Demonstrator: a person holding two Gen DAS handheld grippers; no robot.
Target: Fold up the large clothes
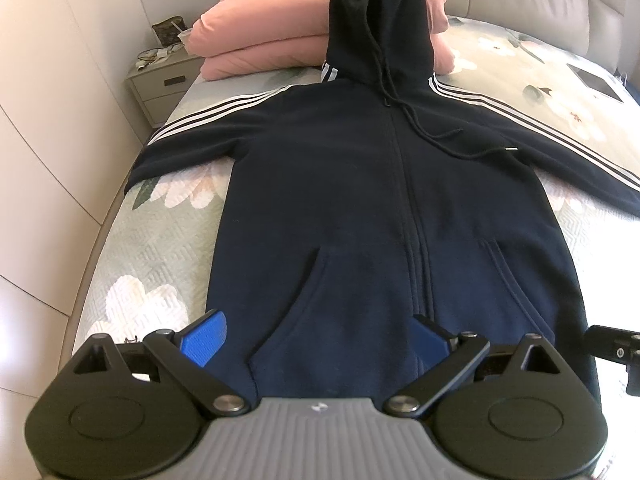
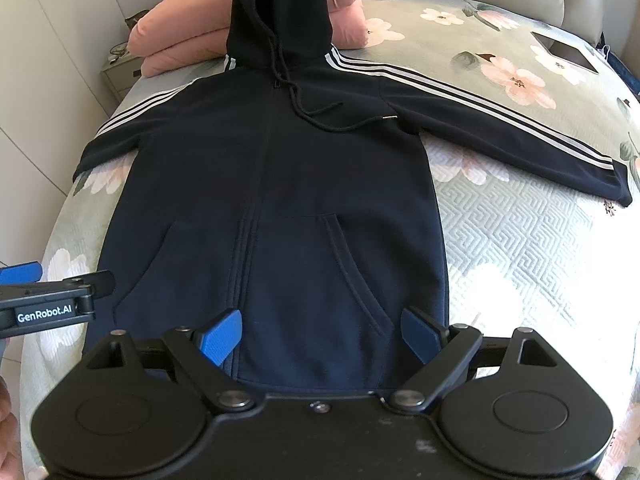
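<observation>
The hoodie is laid flat, front up and zipped, on the bed; sleeves are spread outward; the hood is propped against the pink pillows. The left claw is held wide open over the hem; the right claw is likewise spread open, nothing gripped. A nightstand is seen beside the bed.

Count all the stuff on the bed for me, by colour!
Dark navy: 1, the hoodie
Pink: 2, the folded pink quilt and the pink pillow behind the hood
Grey and white: 1, the tablet near the far right edge
Total: 4 things on the flowered bedspread
</observation>
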